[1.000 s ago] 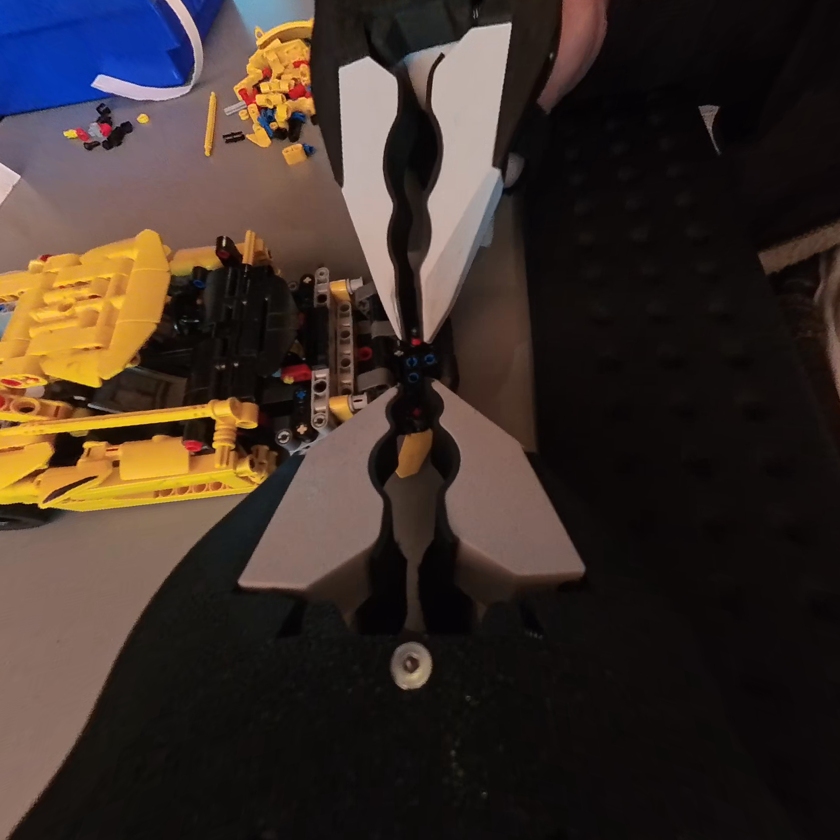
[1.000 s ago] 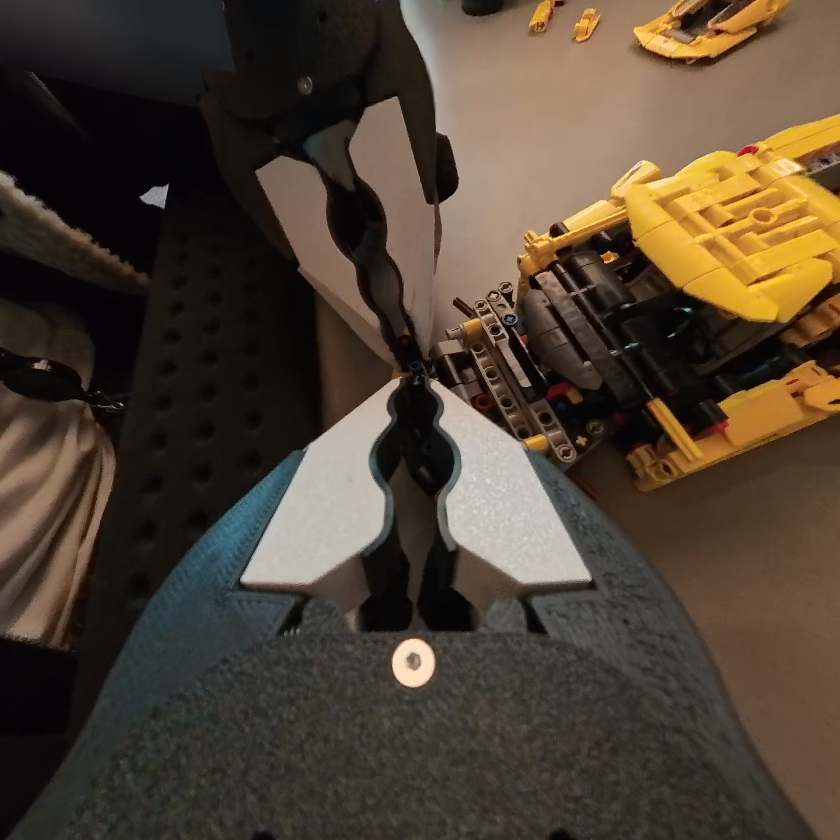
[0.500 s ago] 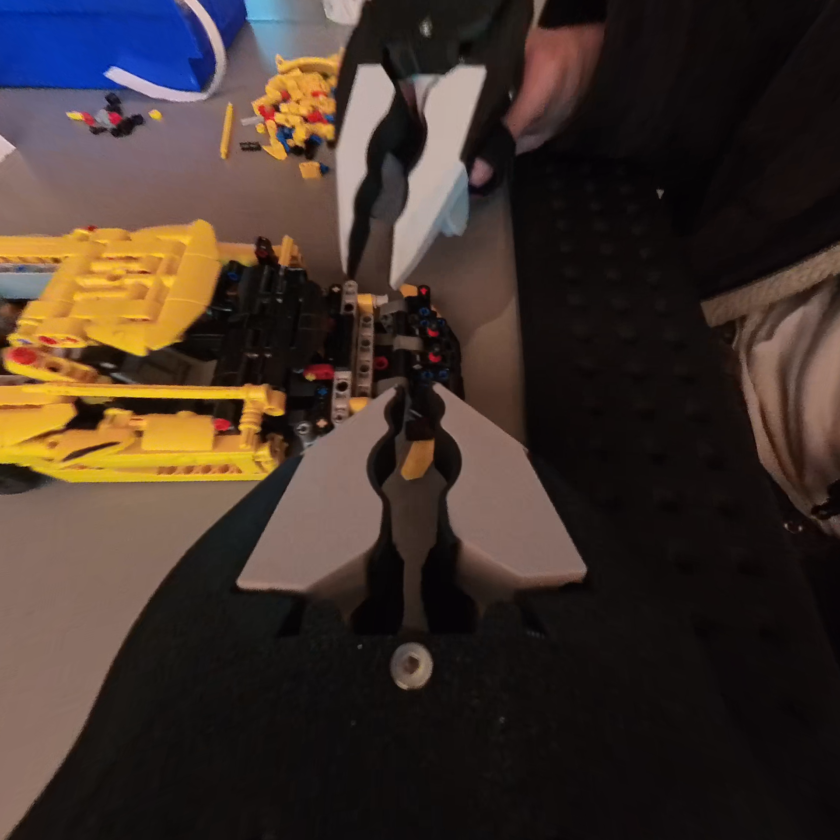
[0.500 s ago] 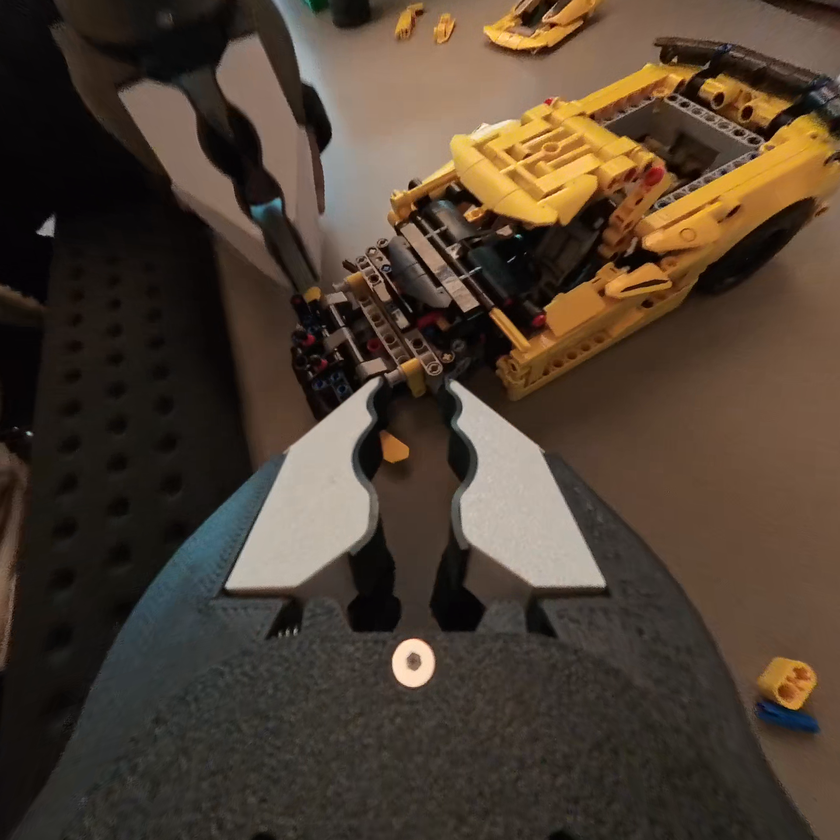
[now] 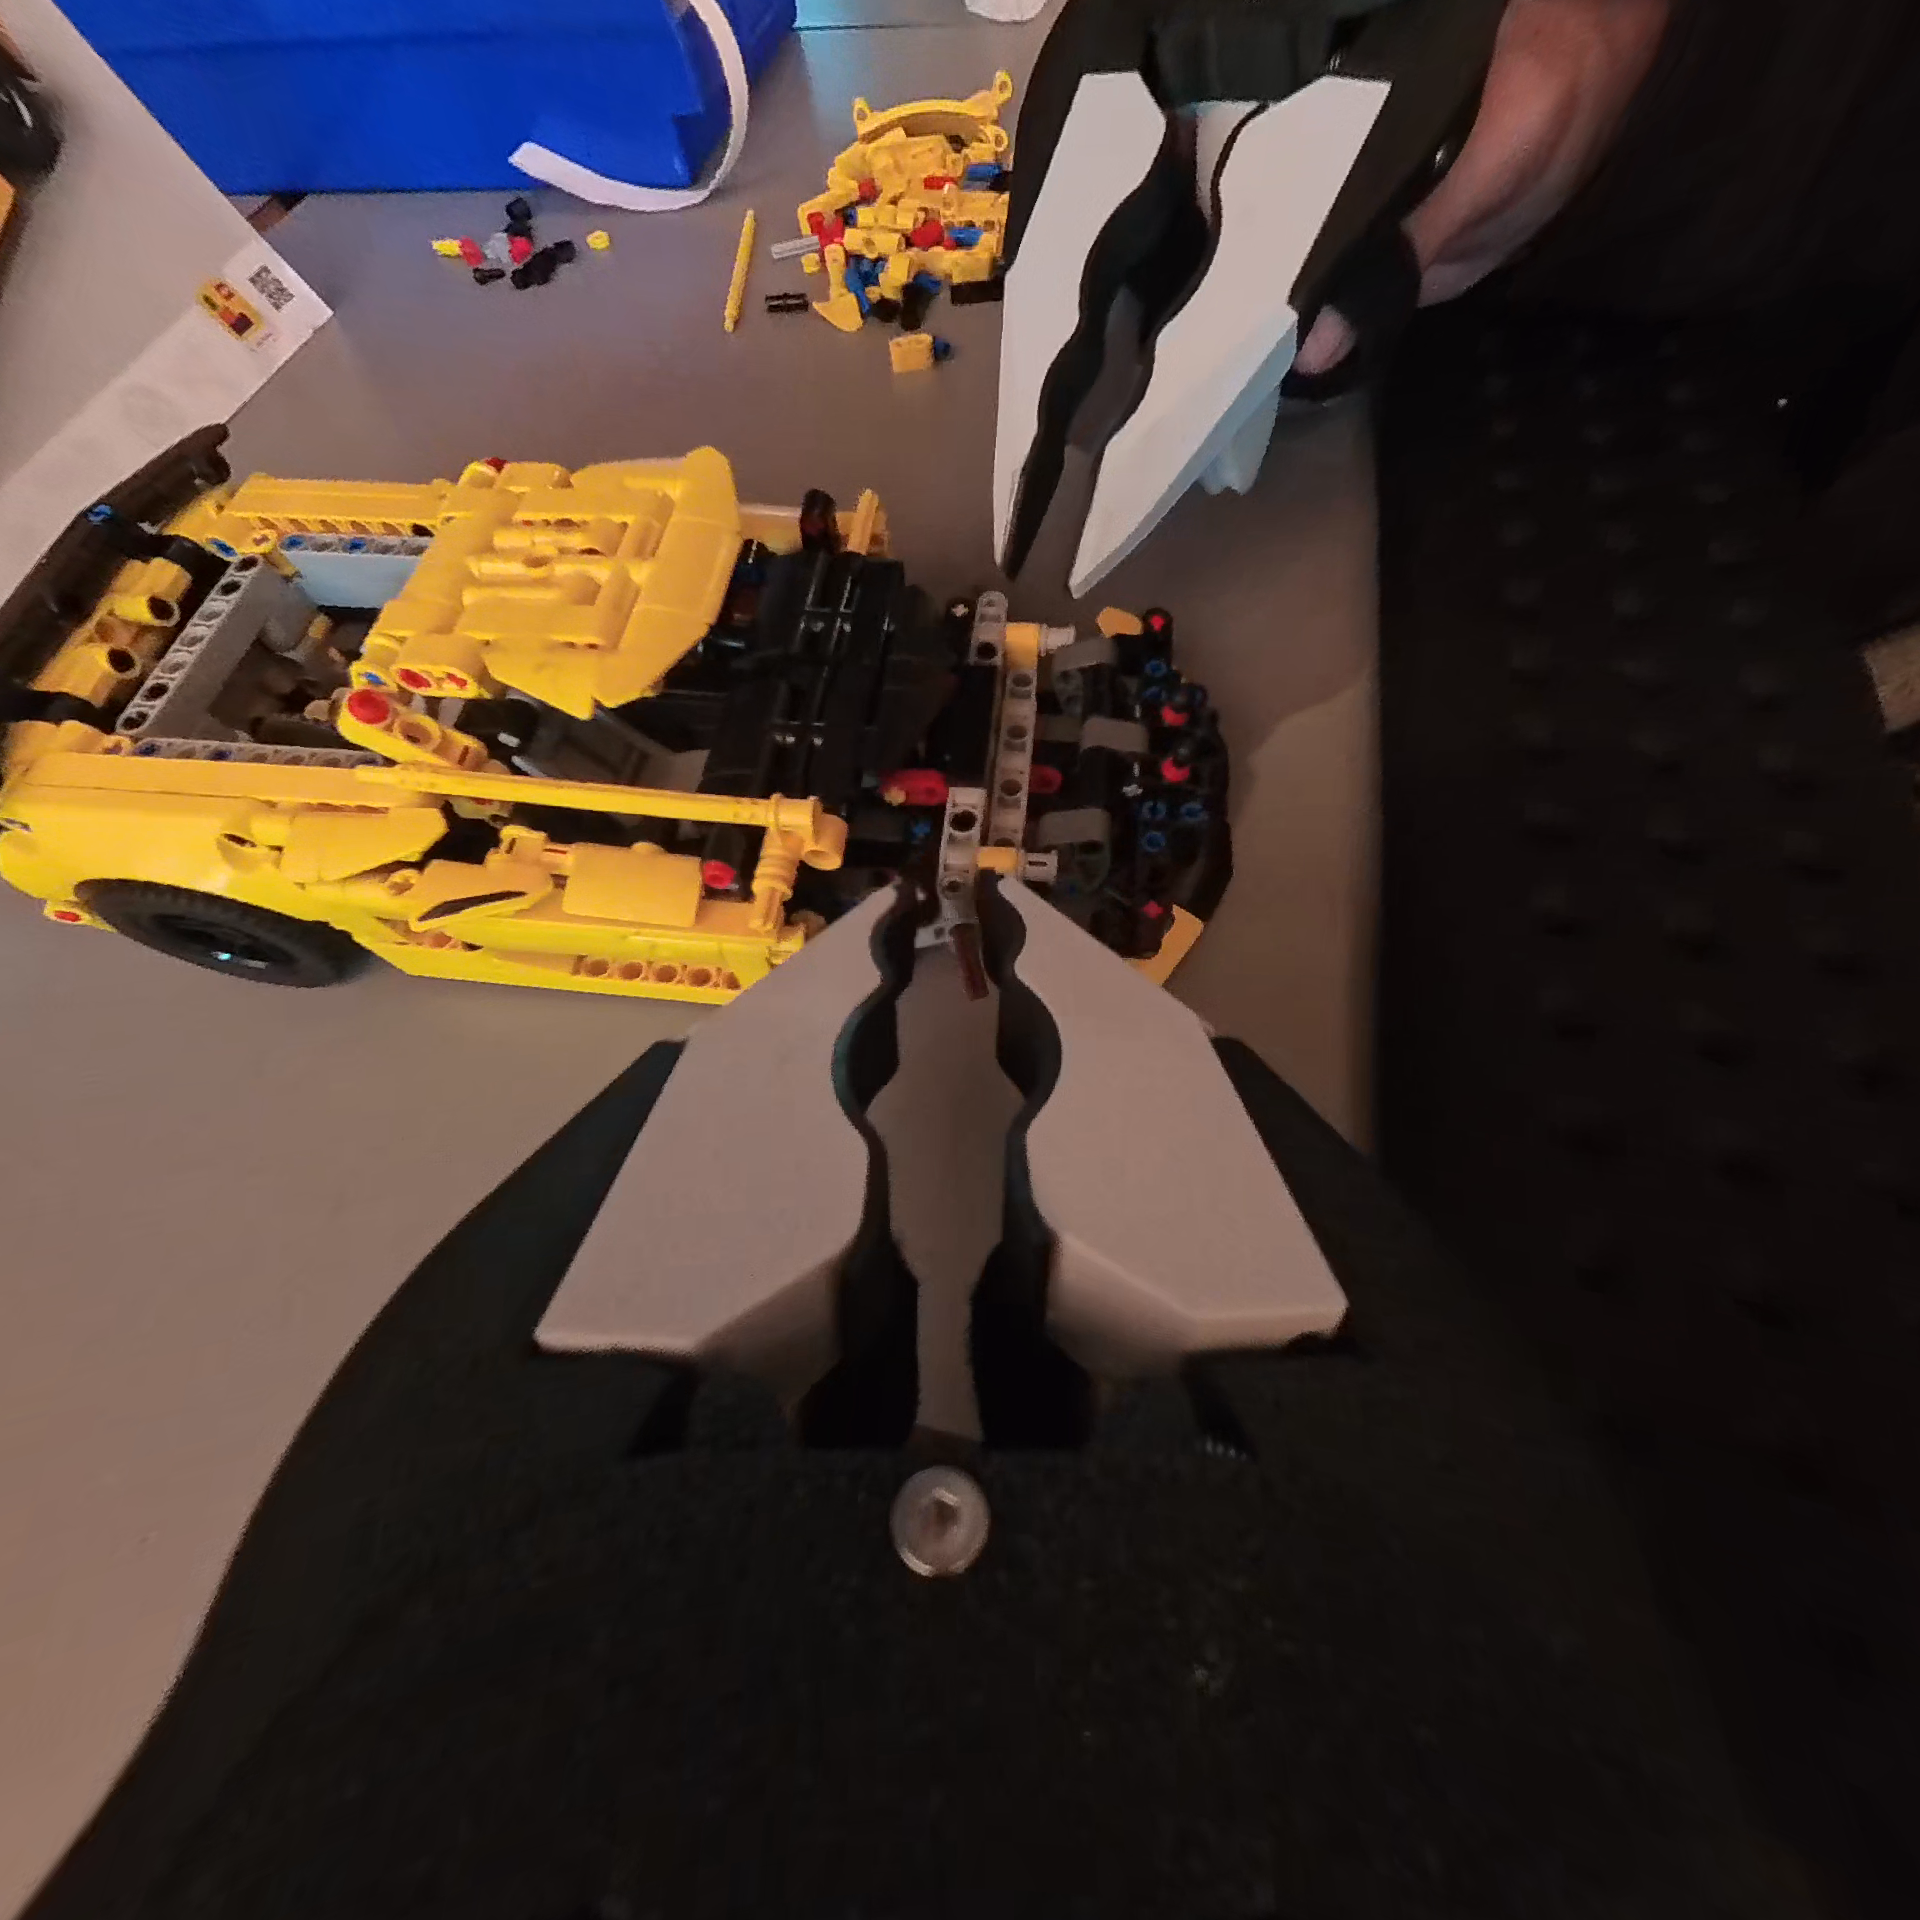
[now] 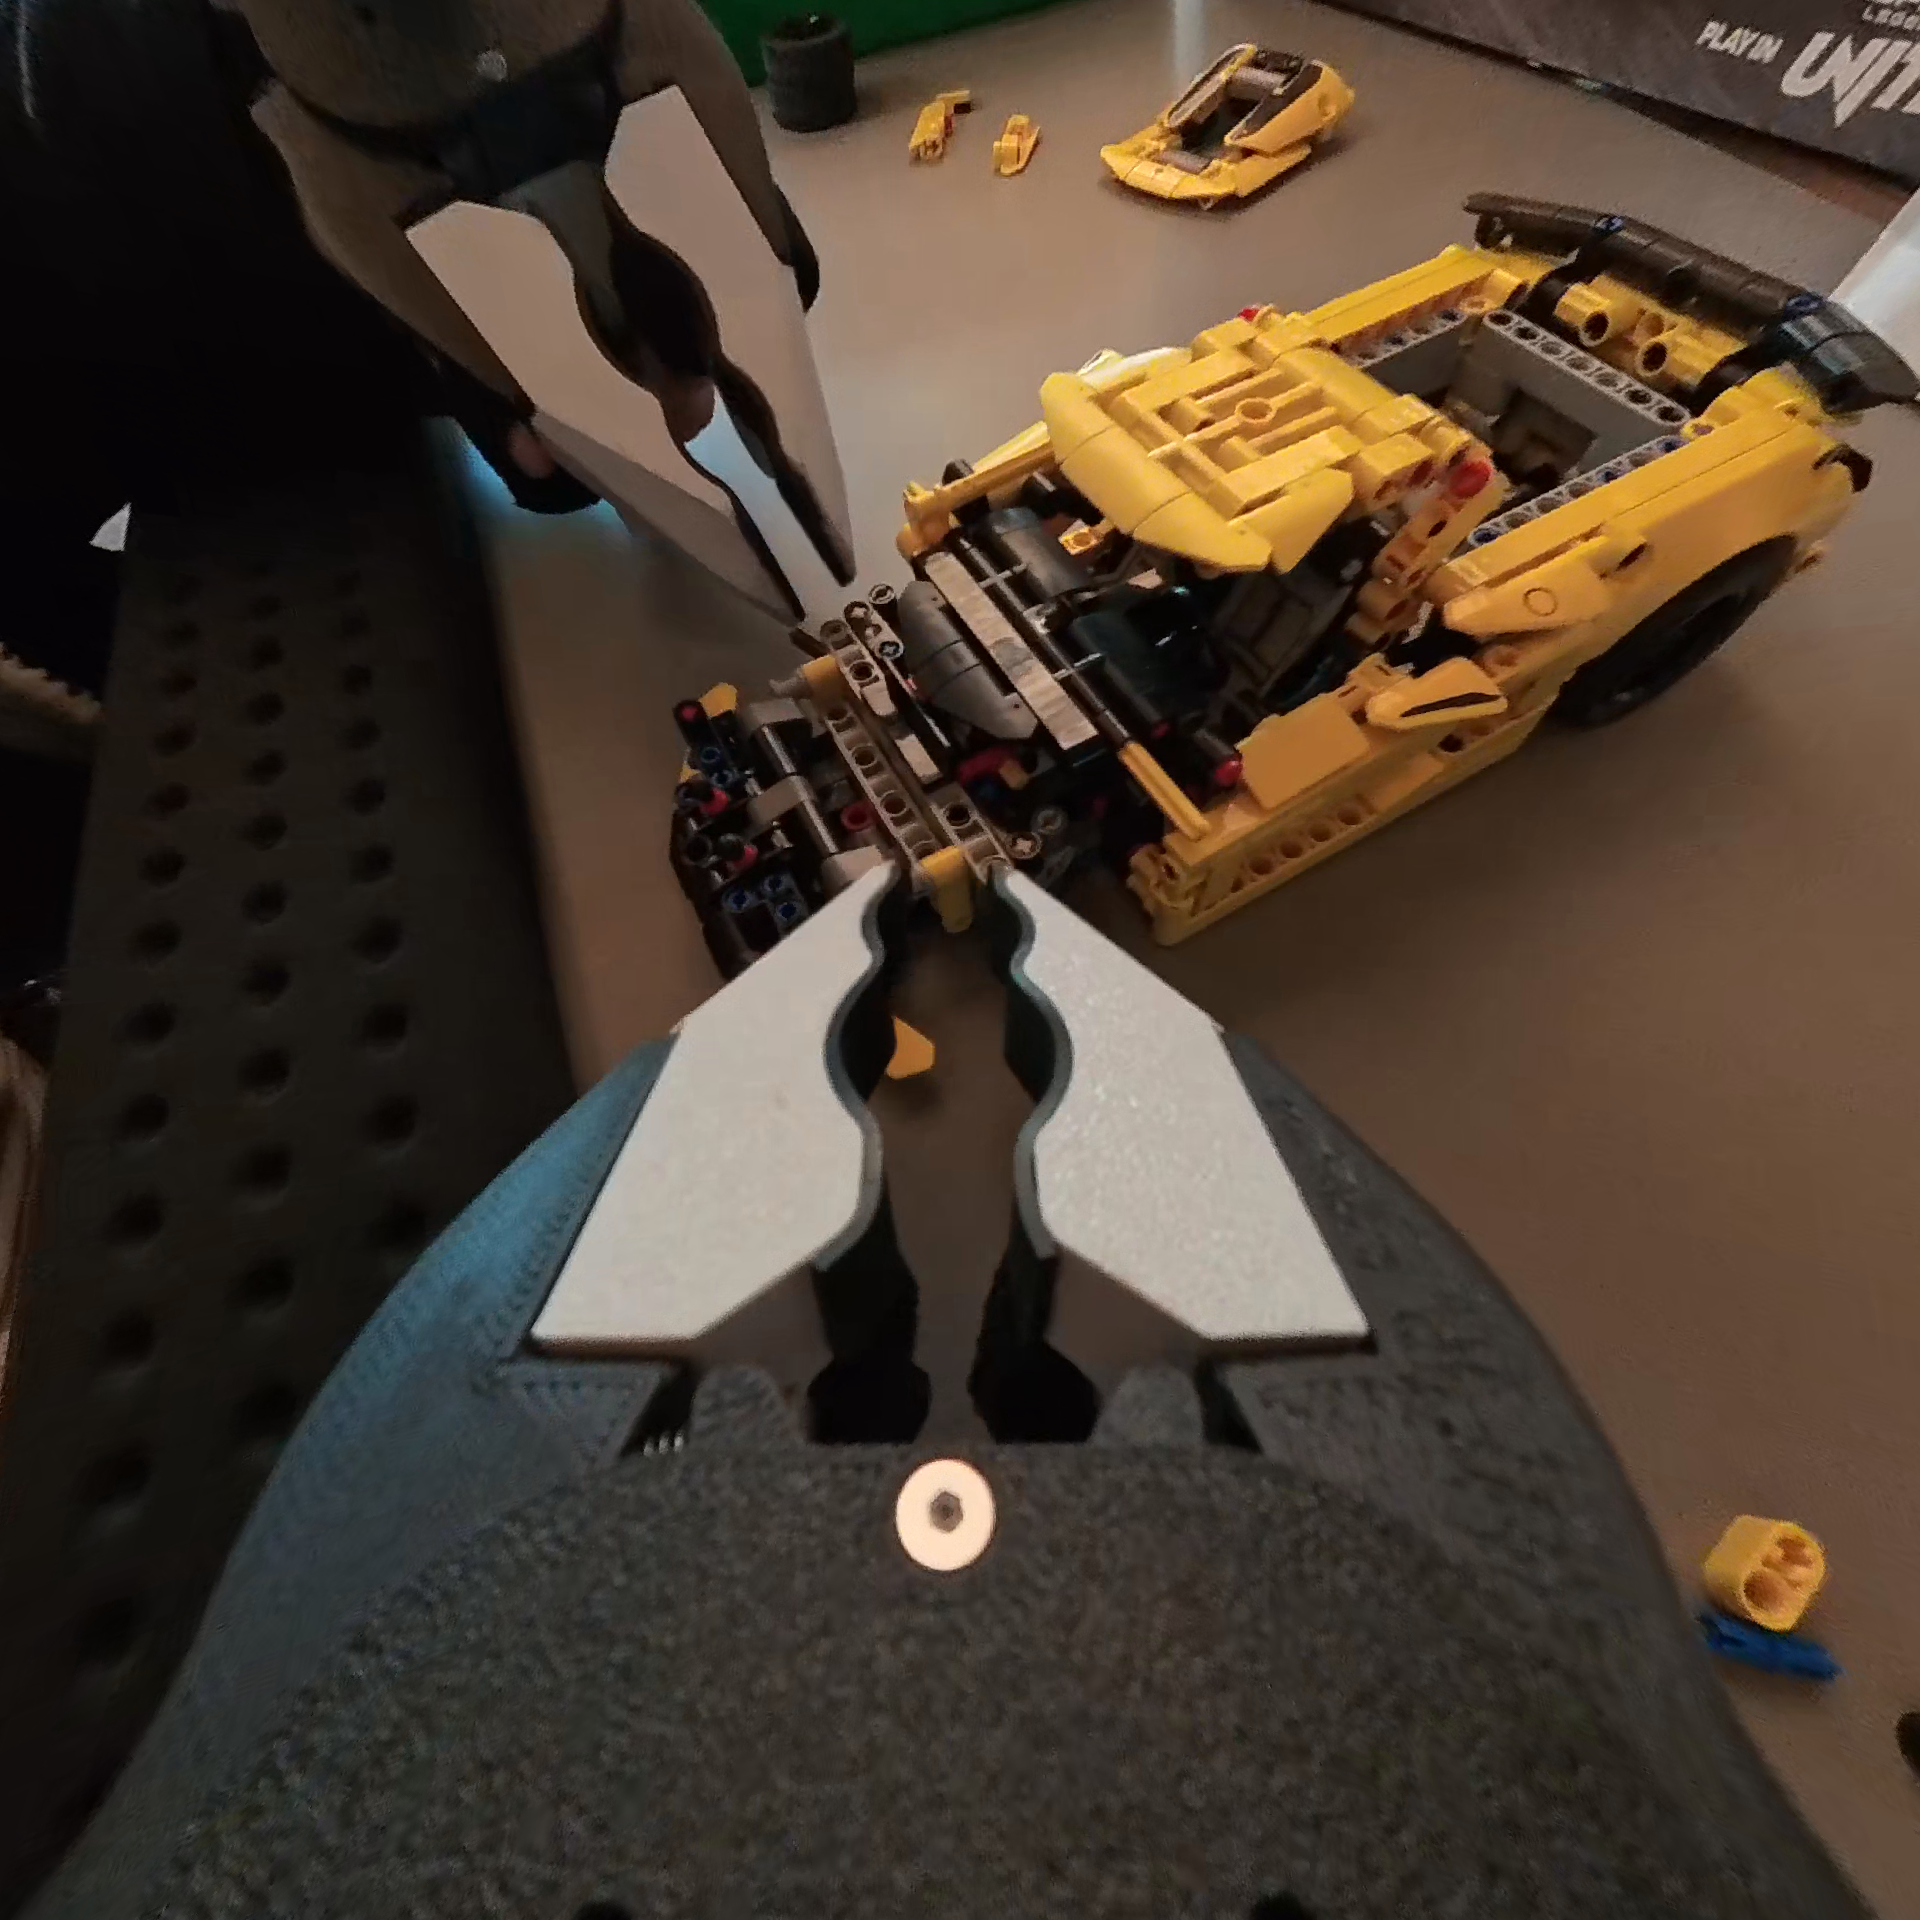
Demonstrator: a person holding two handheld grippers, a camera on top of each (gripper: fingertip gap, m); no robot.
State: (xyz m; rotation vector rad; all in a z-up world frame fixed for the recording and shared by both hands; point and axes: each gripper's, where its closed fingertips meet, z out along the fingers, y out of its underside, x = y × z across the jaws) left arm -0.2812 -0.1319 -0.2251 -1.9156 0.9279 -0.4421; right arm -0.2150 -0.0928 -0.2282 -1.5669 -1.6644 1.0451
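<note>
A part-built yellow and black brick car lies on the grey table, its bare front end toward both grippers. It also shows in the right wrist view. My left gripper is open, its tips either side of a grey beam end and a dark red axle at the car's front. My right gripper is open, its tips either side of a yellow connector at the opposite end of the grey beams. Each gripper shows in the other's view, left and right. Neither holds anything.
A black perforated mat borders the table beside the car's front. A blue bin, a pile of loose pieces and a white sheet lie beyond. A yellow connector, a yellow body section and a black tyre lie around. Tip to tip, the grippers are about 9 centimetres apart.
A second ago both grippers were shut, tip to tip, at the car's black front part. Both have opened and drawn apart to opposite ends of the grey beams.
</note>
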